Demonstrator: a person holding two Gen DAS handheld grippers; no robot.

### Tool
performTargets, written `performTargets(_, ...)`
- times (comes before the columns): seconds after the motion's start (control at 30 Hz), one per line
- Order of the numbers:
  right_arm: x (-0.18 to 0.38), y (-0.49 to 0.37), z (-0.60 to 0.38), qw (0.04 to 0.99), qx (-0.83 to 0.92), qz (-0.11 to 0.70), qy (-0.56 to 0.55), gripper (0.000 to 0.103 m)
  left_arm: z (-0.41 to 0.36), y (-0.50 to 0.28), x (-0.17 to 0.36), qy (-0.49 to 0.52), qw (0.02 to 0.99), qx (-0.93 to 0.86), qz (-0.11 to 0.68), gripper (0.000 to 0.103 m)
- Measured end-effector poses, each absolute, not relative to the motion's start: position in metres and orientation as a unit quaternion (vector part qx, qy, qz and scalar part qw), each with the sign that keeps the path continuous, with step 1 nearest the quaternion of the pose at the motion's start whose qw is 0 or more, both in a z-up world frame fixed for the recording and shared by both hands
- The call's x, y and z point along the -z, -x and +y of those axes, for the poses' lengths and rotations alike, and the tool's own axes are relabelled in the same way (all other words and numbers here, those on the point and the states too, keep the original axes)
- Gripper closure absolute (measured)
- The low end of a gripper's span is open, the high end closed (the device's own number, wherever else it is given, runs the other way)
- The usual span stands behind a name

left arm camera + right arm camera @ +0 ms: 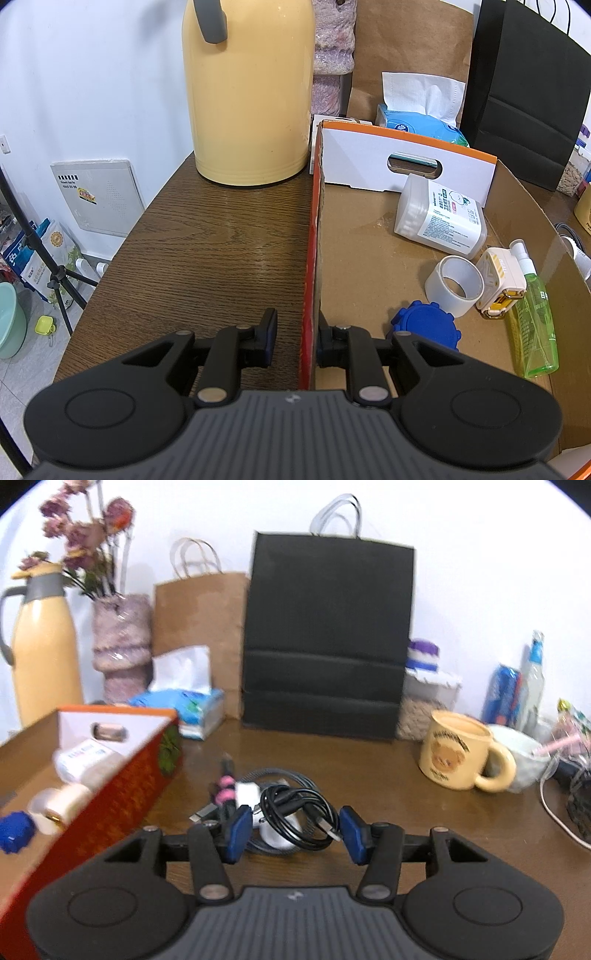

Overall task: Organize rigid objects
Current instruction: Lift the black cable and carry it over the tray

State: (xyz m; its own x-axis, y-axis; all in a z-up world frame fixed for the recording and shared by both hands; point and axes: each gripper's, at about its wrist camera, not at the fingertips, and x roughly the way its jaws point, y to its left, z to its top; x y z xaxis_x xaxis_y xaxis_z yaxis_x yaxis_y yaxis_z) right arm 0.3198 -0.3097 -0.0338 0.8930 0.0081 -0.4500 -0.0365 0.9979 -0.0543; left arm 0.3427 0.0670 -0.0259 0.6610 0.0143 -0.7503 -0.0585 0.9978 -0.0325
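An open cardboard box with a red outer wall sits on the brown table. It holds a white bottle, a tape roll, a blue cap, a white-and-yellow gadget and a green spray bottle. My left gripper is shut on the box's left wall, one finger on each side. Just right of the box, my right gripper is shut on a coiled black cable bundled with a white charger. A pink-banded item lies beside them.
A yellow thermos stands left of the box. Behind are a vase, tissue pack, brown paper bag and black bag. A bear mug, a bowl and bottles stand at the right.
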Motion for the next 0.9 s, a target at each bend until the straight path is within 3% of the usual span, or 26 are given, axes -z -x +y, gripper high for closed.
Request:
performTargets(0.5, -0.008, -0.299, -0.234, 0.973, -0.142, 0.170, 0.068, 0.052, 0.067, -0.342, 0.026, 0.027, 0.911, -0.020, 0.411, 0.083)
performTargets(0.9, -0.013, -0.313, -0.173, 0.959, -0.208, 0.174, 0.084, 0.052, 0.067, -0.342, 0.026, 0.026, 0.911, -0.020, 0.411, 0.083)
